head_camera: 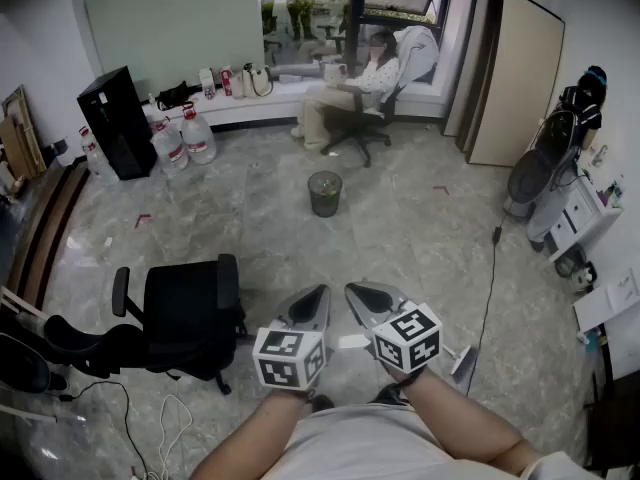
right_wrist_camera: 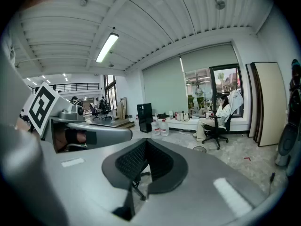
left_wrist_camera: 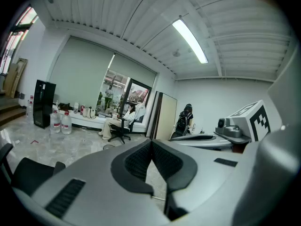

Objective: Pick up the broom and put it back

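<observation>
A long thin dark handle (head_camera: 490, 288) lies on the floor at my right, with a pale head (head_camera: 465, 363) at its near end; it looks like the broom. Its far tip shows low at the right edge of the right gripper view (right_wrist_camera: 272, 177). My left gripper (head_camera: 318, 294) and right gripper (head_camera: 356, 290) are held side by side in front of me, above the floor and left of the broom head. Both point slightly downward. The left gripper (left_wrist_camera: 151, 141) has its jaws together with nothing between them. The right gripper (right_wrist_camera: 146, 141) is likewise shut and empty.
A black office chair (head_camera: 185, 318) stands close at my left, with cables (head_camera: 170, 418) on the floor beside it. A round bin (head_camera: 324, 193) sits ahead. Farther off are a seated person (head_camera: 350, 93), water bottles (head_camera: 185, 138), a black cabinet (head_camera: 118, 120) and a fan (head_camera: 530, 183).
</observation>
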{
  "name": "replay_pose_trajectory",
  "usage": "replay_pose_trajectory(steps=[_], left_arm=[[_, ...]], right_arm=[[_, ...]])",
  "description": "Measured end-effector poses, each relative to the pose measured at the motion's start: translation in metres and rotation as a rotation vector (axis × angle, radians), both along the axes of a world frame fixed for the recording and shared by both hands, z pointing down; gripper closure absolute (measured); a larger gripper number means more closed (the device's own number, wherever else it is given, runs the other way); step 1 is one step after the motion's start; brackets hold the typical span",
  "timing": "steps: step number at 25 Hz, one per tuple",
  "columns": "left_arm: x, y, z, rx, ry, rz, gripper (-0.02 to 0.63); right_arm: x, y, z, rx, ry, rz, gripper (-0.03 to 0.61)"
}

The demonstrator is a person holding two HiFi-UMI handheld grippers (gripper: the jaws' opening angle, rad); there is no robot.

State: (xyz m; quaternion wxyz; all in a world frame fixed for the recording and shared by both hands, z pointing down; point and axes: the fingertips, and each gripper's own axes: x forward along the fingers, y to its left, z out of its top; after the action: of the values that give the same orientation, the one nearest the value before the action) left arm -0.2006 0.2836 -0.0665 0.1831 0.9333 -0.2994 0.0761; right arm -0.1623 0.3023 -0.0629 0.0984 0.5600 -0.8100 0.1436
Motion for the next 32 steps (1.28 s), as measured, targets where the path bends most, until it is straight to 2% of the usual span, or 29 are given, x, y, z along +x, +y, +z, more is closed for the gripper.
replay_pose_trajectory(steps=[16,23,32], left_arm=[[-0.001,-0.002,0.0,-0.006,0.005,0.006,0.606],[0.02,-0.014,-0.001,-0.007,-0.002,0.024,0.606],[0.08,-0.067,0.025,-0.022,-0.032,0.012,0.606]], right_arm=[[-0.003,-0.002,-0.007,0.007,0.005,-0.005,0.575],[0.037,-0.015,0.0,-0.02,-0.006,0.031,0.572],[0.114,-0.064,0.039,-0.078,-0.036,0.034,0.54]])
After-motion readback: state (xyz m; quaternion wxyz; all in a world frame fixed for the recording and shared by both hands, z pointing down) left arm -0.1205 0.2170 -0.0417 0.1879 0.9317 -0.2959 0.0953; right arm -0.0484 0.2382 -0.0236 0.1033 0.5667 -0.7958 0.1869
